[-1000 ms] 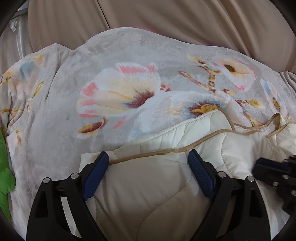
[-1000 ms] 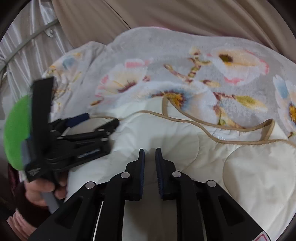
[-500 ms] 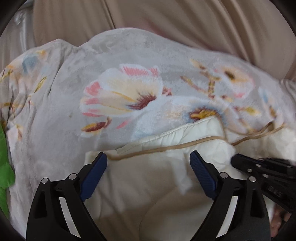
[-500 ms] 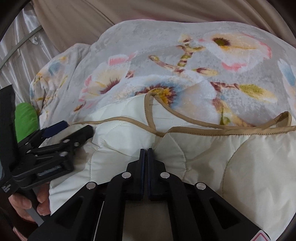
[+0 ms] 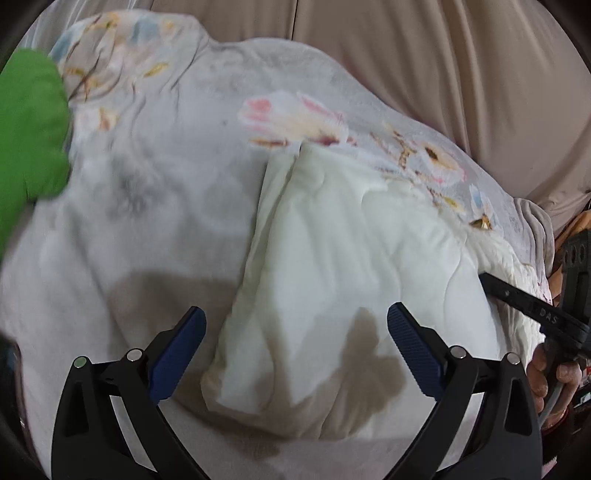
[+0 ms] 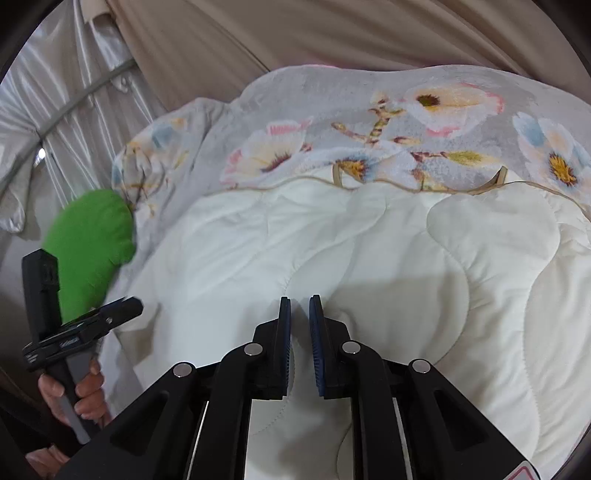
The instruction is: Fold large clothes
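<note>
Cream quilted garment (image 6: 369,258), one, two claws (image 5: 295,343) (image 6: 300,343)

Our left gripper (image 5: 295,347) has glossy black arms with 2 silver rivets a side and ribbed blue pads on its fingers (image 5: 413,345). Our right gripper (image 6: 298,343) matches it, with a red-and-white sticker at its base. Bare-skinned hands (image 6: 79,393) grip grey handles; white lettering marks the black bodies.

A home bedroom — floral blanket (image 6: 424,88); beige curtains (image 6: 332,29) behind.
</note>
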`<state>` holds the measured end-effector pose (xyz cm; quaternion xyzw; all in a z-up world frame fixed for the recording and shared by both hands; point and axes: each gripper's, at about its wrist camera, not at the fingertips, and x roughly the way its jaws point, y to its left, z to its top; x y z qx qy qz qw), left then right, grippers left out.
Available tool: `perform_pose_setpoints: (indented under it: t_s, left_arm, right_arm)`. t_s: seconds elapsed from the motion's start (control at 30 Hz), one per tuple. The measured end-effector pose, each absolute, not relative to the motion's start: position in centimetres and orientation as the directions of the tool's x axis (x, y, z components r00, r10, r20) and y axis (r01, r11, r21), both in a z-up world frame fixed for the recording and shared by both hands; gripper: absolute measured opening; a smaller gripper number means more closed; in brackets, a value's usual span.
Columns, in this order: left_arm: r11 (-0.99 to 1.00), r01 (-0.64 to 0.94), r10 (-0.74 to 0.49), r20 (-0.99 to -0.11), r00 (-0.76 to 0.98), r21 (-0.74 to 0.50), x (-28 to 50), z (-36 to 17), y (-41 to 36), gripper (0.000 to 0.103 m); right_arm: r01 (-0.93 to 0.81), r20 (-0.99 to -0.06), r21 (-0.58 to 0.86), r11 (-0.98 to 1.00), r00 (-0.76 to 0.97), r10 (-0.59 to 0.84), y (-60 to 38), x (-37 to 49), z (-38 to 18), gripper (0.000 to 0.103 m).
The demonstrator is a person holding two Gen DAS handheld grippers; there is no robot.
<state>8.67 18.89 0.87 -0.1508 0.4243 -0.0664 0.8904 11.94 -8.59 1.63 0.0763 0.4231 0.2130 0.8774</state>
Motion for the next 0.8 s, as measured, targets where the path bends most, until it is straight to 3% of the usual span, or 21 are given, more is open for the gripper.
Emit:
perform_pose_setpoints:
  t_s: [0.2, 0.37, 0.8]
  left_arm:
    - [0.939, -0.029, -0.252, -0.743, 0.620, -0.343, 8.6, -0.7, 18.4, 0.098]
    - [0.937, -0.040, -0.248, -0.740, 0.625, -0.348, 9.2, -1.0, 18.3, 0.098]
    - [0.935, -0.043, -0.238, -0.711, 0.661, -0.352, 11.3, -1.4, 18.0, 0.098]
  right_arm:
    - [-0.283, -0.729, 0.314, 0.906, 0.540, 0.421, -8.8, 13.8, -0.6, 0.000]
    - [-0.257, -0.721, 0.386, 0.886, 0.515, 0.464, -9.5, 15.1, -1.7, 0.000]
    - [-0.248, -0.723, 0.335, 0.909, 0.551, 0.417, -8.7, 14.8, -1.5, 0.000]
